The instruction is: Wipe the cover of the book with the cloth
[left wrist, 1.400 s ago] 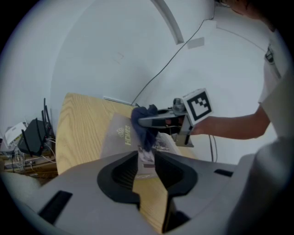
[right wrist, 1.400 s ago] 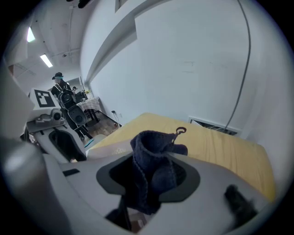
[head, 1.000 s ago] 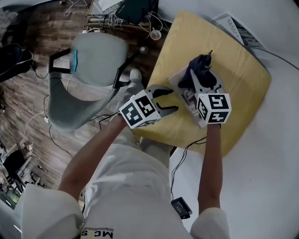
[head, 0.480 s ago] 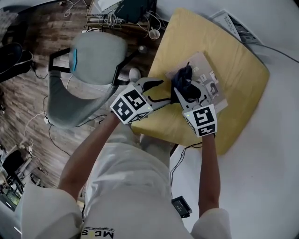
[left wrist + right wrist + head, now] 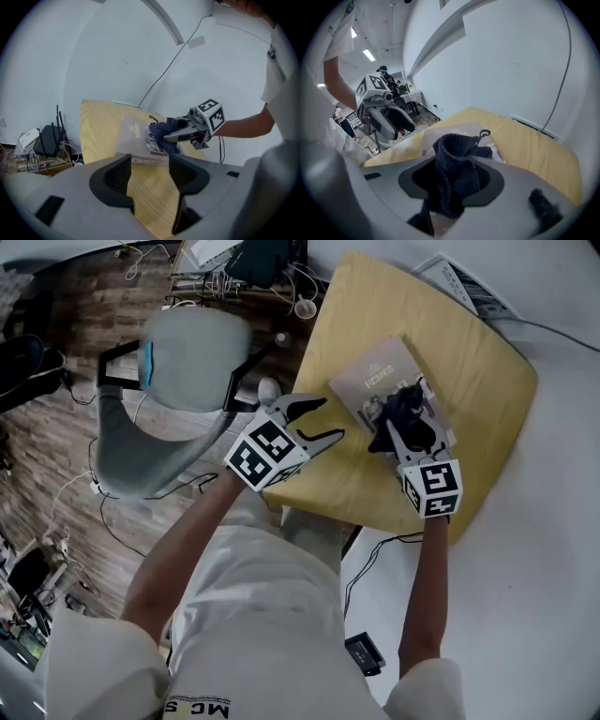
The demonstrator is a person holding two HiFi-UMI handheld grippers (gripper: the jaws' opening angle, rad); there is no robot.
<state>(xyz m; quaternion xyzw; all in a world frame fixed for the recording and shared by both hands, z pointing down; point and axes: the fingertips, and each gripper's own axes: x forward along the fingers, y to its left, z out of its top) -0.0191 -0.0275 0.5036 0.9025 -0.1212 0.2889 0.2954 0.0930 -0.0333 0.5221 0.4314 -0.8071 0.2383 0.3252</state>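
Note:
A grey book [image 5: 373, 381] lies on the yellow wooden table [image 5: 422, 315]. My right gripper [image 5: 405, 423] is shut on a dark blue cloth [image 5: 401, 412], which is pressed on the near right part of the cover. In the right gripper view the cloth [image 5: 457, 164] bulges between the jaws, with the book [image 5: 459, 129] beyond it. My left gripper [image 5: 326, 418] hovers over the table's left edge, to the left of the book. It is open, its jaws have just been closing slightly, and nothing is between them. The left gripper view shows the book [image 5: 136, 136], the cloth [image 5: 164, 135] and the right gripper [image 5: 185, 132] ahead.
A grey chair [image 5: 178, 381] stands on the wooden floor left of the table. Cables and devices [image 5: 244, 263] lie past the table's far corner. A printed sheet [image 5: 464, 287] sticks out beyond the table at top right. A small black device [image 5: 364, 655] sits on the white floor.
The right gripper swept the cloth left across the cover, then back right toward its near edge. The left gripper stayed almost in place beside the book.

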